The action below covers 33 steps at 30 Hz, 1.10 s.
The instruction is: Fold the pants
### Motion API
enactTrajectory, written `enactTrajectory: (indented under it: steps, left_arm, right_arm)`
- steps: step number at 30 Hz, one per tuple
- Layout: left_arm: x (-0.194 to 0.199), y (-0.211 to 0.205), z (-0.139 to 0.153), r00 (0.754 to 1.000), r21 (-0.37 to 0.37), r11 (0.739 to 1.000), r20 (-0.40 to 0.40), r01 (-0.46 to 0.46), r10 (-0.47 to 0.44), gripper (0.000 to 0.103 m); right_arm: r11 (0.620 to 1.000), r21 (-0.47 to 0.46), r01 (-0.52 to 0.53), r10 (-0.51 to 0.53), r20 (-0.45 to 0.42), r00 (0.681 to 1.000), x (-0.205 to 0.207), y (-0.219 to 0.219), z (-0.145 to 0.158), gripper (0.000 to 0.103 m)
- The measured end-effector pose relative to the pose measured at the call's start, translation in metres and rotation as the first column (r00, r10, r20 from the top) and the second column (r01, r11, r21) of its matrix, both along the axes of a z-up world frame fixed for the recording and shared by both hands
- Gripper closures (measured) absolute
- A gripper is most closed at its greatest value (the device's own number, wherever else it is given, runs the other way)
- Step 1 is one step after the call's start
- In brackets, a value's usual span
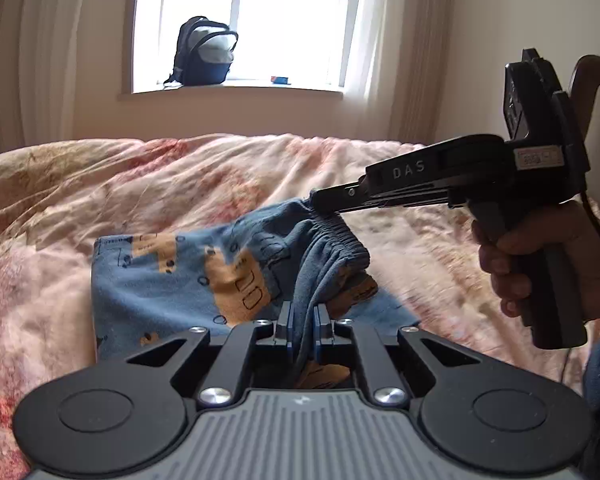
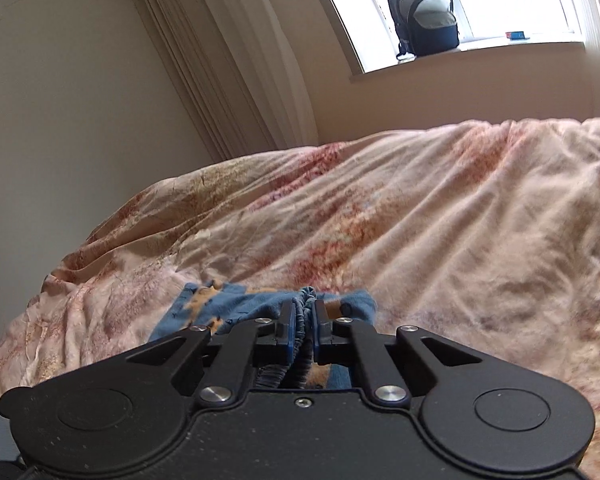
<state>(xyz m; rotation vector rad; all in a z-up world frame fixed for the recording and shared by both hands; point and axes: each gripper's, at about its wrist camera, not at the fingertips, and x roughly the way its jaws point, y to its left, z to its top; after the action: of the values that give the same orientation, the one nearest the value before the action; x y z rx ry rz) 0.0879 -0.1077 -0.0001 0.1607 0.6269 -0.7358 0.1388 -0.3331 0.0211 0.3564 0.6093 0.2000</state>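
1. On the bed [image 1: 80, 184], toward its near edge, lie the pants [image 1: 160, 276]: blue with tan print, most of the cloth flat on the cover, the waist end raised off it.
2. Left gripper [image 1: 303, 330]: clenched on a fold of blue cloth at the near side of the waist end. Cloth passes between its pads and hangs below them.
3. Right gripper [image 2: 303, 330]: clenched on the gathered elastic waistband [image 2: 306, 300]. From the left wrist view it reaches in from the right and bites the far side of the same band.
4. Governing relation: both grips sit on the waist end, right beyond left, band spanning between them. The flat cloth runs away to the left in the left wrist view, so the long axis appears to lie along the near edge.
5. Judgement: neither hand is nearer the free end; the waist must be carried leftward over the flat part.
6. Risk: slack cloth between the grips may bunch.
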Motion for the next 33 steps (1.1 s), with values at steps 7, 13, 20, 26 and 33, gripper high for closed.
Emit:
enactTrajectory:
  steps: [7,13,20,26,33]
  left_arm:
    - [0.005,-0.012,-0.027,0.994,0.036,0.999,-0.105,0.038,-0.034,0.083]
    - [0.003,0.029,0.005,0.99,-0.134,0.986,-0.116,-0.094,0.079,0.01]
    - [0.035,0.061,-0.005,0.884,0.071,0.893,-0.125,-0.444,0.449,0.0]
    - [0.043,0.079,-0.032,0.843,0.191,0.867,-0.211,-0.461,0.495,0.0]
    - [0.05,0.098,-0.001,0.798,0.047,0.832,-0.258,-0.553,0.545,0.0]
  right_arm:
    - [0.993,-0.117,0.03,-0.044,-0.113,0.993,-0.003,-0.002,-0.019,0.087]
    - [0.984,-0.161,0.08,-0.091,-0.063,0.994,-0.015,-0.001,-0.012,0.045]
    - [0.966,-0.256,0.027,-0.044,-0.061,0.997,-0.029,0.028,-0.008,0.006]
    - [0.892,-0.447,-0.073,-0.027,-0.213,0.977,-0.03,0.038,-0.023,0.001]
    - [0.948,-0.317,0.034,-0.08,-0.133,0.988,-0.044,0.012,0.002,0.001]
